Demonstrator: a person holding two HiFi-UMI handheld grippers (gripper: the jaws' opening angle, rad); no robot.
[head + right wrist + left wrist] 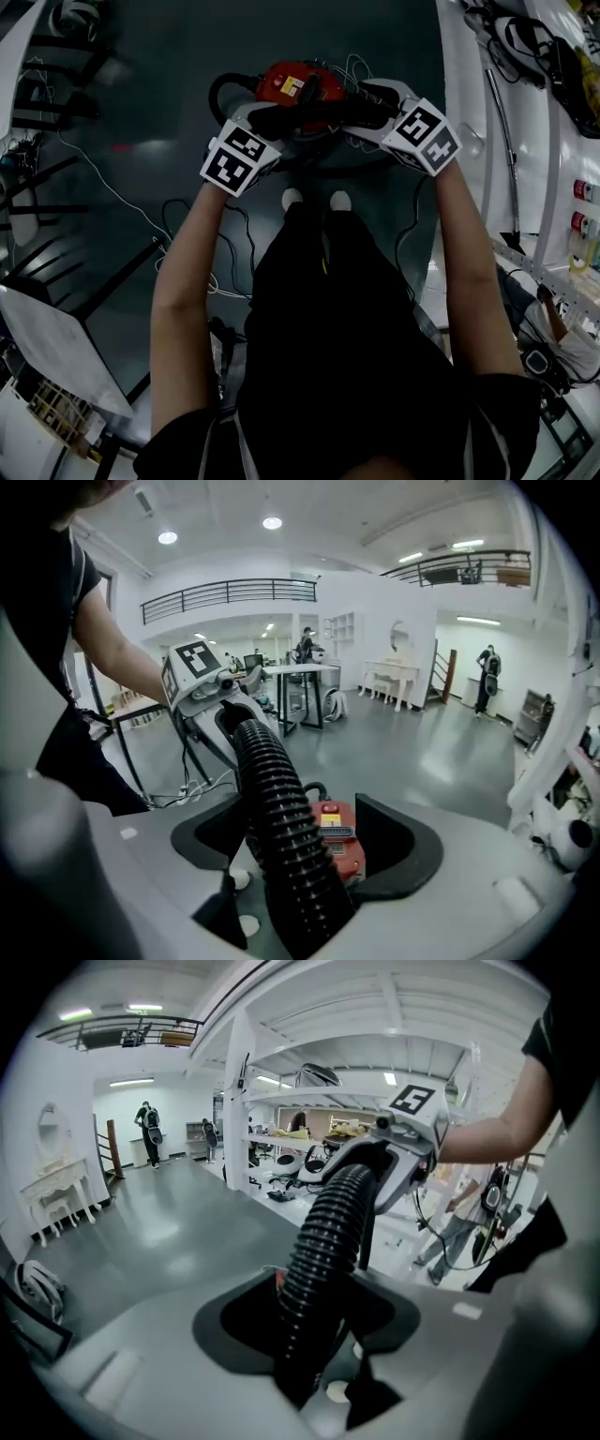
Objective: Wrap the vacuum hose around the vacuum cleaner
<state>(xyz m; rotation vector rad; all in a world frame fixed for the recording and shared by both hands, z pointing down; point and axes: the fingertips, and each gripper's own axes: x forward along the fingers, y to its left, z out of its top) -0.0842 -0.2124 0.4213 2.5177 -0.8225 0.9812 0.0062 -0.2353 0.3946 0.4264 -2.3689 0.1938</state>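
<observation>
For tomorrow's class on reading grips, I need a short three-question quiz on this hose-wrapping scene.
1. True or false: the black ribbed hose runs between the jaws of both the left claw and the right claw.
2. What colour is the vacuum cleaner on the floor below the claws? A) blue B) red C) yellow
3. Fill in: in the right gripper view, the right claw's jaws stand ___, with a gap beside the hose.
Key: 1 true; 2 B; 3 open.
</observation>
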